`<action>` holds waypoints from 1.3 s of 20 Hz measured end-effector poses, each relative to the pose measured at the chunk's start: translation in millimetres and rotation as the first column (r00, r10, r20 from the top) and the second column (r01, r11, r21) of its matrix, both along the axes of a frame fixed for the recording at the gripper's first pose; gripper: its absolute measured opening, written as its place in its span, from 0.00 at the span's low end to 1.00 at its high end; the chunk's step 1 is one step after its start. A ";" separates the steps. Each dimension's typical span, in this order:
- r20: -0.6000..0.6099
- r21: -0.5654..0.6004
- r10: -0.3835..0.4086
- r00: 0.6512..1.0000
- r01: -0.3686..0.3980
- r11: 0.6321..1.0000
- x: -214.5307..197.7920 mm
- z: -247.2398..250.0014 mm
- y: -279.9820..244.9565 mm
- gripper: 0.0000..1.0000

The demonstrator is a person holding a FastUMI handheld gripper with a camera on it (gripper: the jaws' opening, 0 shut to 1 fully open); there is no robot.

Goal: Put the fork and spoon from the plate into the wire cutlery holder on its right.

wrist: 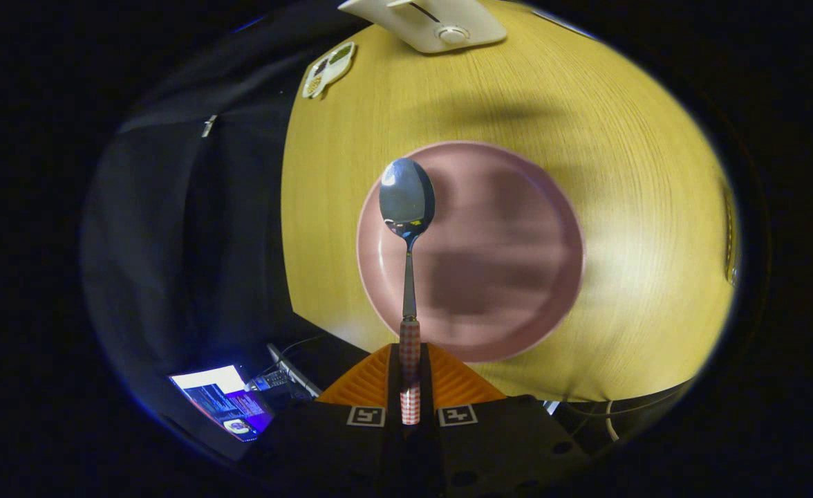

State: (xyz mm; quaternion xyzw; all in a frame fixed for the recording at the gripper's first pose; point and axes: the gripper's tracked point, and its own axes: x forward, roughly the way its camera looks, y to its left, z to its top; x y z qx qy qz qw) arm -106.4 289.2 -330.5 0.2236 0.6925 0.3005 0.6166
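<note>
Tool [410,387] at bottom centre is pinching the spoon [407,228] by its checkered handle, bowl sticking out over the pink plate [510,290] mid-frame.

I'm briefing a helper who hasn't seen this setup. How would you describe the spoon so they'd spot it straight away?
Start at the round yellow wooden table, then find the round pink plate on it. The metal spoon with a red-and-white checked handle is seen above that plate's left part, its handle clamped in the tongs. Its shiny oval bowl points away from the tongs; it is the one utensil here.
</note>
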 end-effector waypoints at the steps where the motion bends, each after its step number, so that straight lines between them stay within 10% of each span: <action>1: 0.022 0.008 0.015 1.000 -0.015 1.000 1.1 8.7 -12.9 0.13; 12: 0.055 -0.127 0.068 0.996 -0.060 0.990 34.5 70.2 -221.3 0.13; 26: -0.360 -0.391 0.200 0.911 -0.342 0.854 42.8 23.4 -368.5 0.13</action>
